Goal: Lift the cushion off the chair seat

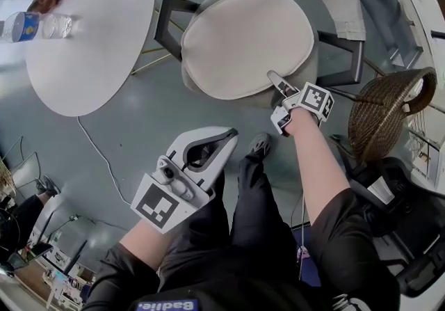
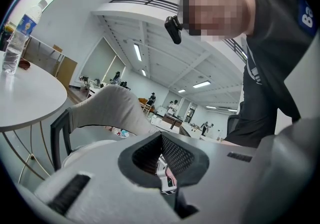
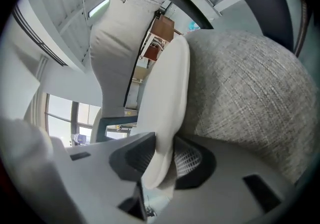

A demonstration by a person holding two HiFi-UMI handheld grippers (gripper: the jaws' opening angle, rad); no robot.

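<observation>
Cream fabric is caught at the near rim: the cushion is pinched along its front edge by the right gripper, with the pads pressed onto the soft lip from both sides. So the grasp is judged as made.

No lift is shown yet. From the head view the cushion is seen lying flat across the chair seat, covering nearly all of it, and only the gripped lip is seen standing off the grey upholstery. The raising itself is what is left, and the whole pad has to be brought clear of the seat and the dark armrests.

The left gripper is held low over the person's legs, well apart from the chair. Its jaws are pressed together at the tips on nothing, and no part in the grasp is taken by it.
</observation>
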